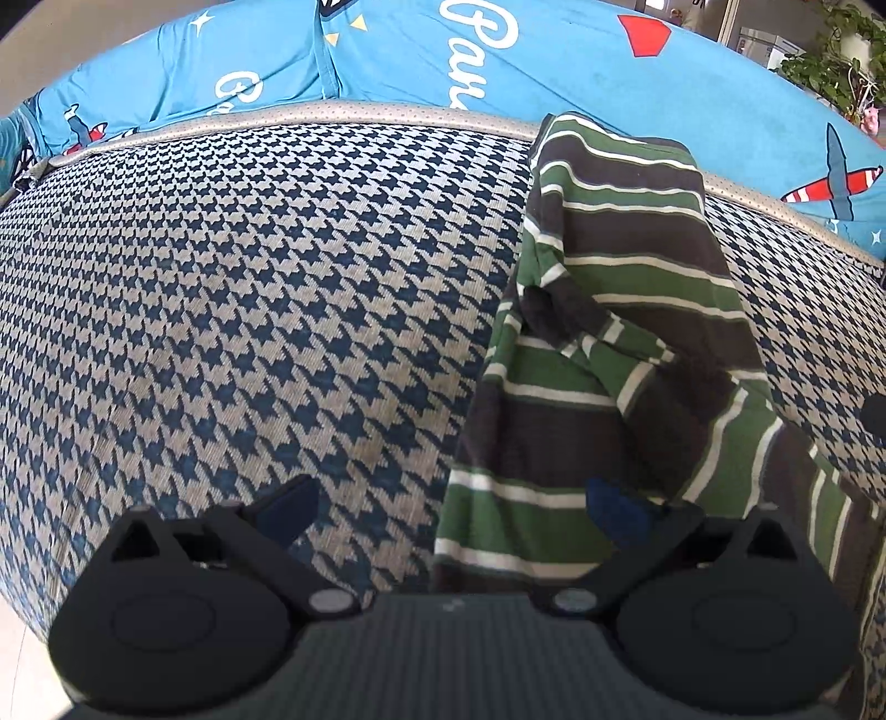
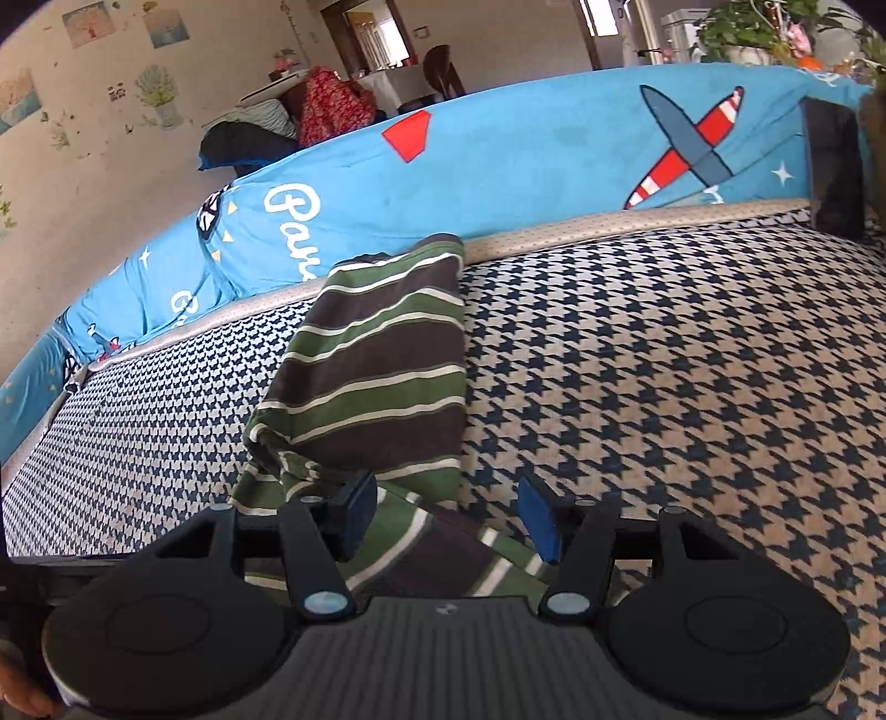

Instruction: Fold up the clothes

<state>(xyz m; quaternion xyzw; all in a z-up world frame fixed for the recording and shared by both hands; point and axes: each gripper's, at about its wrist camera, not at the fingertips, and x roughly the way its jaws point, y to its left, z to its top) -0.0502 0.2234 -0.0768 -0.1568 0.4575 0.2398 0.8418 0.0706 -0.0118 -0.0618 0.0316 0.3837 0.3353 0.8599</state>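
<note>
The striped garment (image 2: 382,354) is what I am working on, and it lies under my right gripper (image 2: 448,515), whose jaws stand about half open with the green, brown and white cloth showing in the gap between the blue pads (image 2: 536,518); neither pad presses on it, so I hold nothing there. From that gripper the garment runs away from me in a long folded strip toward the back of the houndstooth cushion (image 2: 664,360), its far end touching the pale piping just under the blue cover (image 2: 526,166) printed with aeroplanes and white lettering.

My left gripper (image 1: 448,509) is spread wide. Its left pad (image 1: 288,509) hangs over bare houndstooth cushion (image 1: 249,304), and its right pad (image 1: 614,512) sits over the near part of the striped garment (image 1: 626,288); I cannot tell whether that pad touches the cloth, but the jaws grip nothing. In this view the garment lies on the right side of the cushion, with a rumpled fold across its middle and its near end spilling past the cushion's front edge.

Beyond the blue cover I see potted plants (image 2: 736,27) and a wall with pictures (image 2: 88,22).
</note>
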